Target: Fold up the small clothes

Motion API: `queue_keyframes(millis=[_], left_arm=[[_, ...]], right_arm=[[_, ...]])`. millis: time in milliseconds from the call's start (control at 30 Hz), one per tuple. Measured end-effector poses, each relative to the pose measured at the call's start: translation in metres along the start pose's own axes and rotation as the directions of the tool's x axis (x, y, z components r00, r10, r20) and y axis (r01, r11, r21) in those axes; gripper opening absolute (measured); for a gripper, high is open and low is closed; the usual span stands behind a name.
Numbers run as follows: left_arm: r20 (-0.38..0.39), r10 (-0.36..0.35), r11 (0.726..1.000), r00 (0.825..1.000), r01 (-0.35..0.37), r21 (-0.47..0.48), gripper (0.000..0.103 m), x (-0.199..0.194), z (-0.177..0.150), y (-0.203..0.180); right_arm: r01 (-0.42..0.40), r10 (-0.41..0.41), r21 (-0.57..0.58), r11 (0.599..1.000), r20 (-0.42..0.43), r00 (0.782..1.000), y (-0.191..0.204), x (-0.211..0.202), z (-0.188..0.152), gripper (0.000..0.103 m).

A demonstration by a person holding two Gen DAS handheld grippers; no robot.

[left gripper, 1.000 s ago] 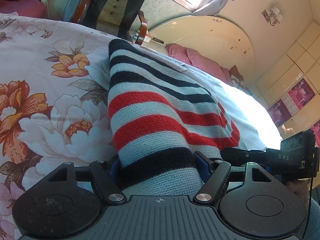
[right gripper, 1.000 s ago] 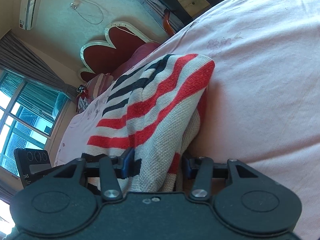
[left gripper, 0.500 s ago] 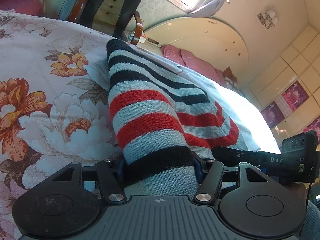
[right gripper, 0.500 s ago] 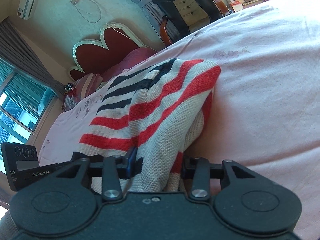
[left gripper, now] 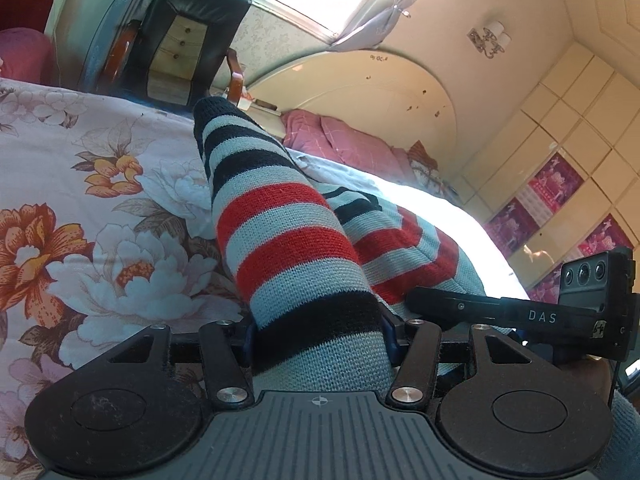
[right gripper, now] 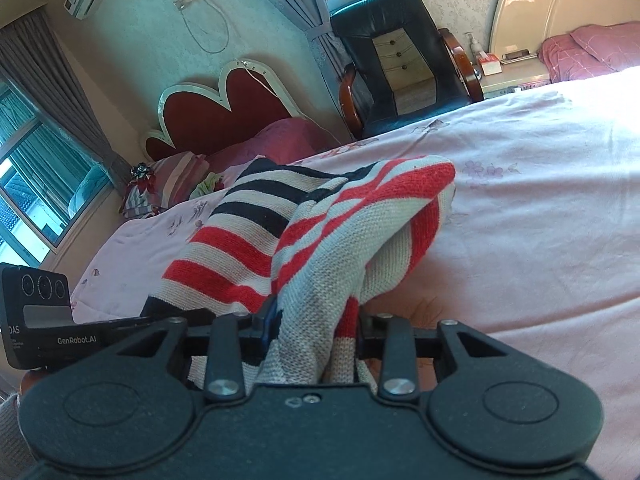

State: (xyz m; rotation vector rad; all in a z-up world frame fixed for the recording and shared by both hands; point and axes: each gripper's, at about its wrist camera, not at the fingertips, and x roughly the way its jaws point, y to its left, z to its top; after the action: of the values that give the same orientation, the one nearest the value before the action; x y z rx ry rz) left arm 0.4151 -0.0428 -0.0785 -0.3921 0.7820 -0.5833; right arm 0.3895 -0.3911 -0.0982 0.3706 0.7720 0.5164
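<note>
A small knit sweater [left gripper: 280, 236] with red, black and pale grey stripes is stretched over the floral bedsheet [left gripper: 80, 216]. My left gripper [left gripper: 318, 336] is shut on one bunched end of it. My right gripper [right gripper: 316, 332] is shut on the other end of the sweater [right gripper: 340, 232], which drapes up and away from the jaws over the pink sheet [right gripper: 540, 208]. Each gripper shows in the other's view, the right one [left gripper: 520, 312] at the right, the left one [right gripper: 60, 320] at the left. The fingertips are hidden by the cloth.
A black leather chair [right gripper: 400, 64] with wooden arms stands past the bed's far edge. Pink pillows [left gripper: 340, 140] lie by a cream headboard [left gripper: 360, 92]. A red heart-shaped headboard [right gripper: 224, 116] is at the left. White wardrobes [left gripper: 560, 160] line the right wall.
Both grippers have lifted and tilted up while holding the sweater, so more of the room shows. The sweater's near part has risen off the bed and bunched narrower.
</note>
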Motion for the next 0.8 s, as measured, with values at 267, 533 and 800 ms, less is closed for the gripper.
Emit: queue_keyframes(millis=[267,533,800], left_arm=[[0.019,0.002,1.000,1.000,-0.003,0.017,0.055,-0.059,-0.001,0.018],[0.043,0.032,0.999,0.999,-0.032,0.010,0.055,-0.126,-0.001,0.062],[0.050,0.069,0.998,0.996,-0.068,-0.014,0.055,-0.178,-0.004,0.120]], right_arm=[[0.002,-0.001,-0.033,0.999,0.018,1.000,0.055,0.008,-0.009,0.034],[-0.029,0.030,-0.070,0.997,0.010,1.000,0.119,0.040,-0.015,0.034],[-0.063,0.061,-0.093,0.994,-0.022,0.998,0.175,0.086,-0.024,0.034]])
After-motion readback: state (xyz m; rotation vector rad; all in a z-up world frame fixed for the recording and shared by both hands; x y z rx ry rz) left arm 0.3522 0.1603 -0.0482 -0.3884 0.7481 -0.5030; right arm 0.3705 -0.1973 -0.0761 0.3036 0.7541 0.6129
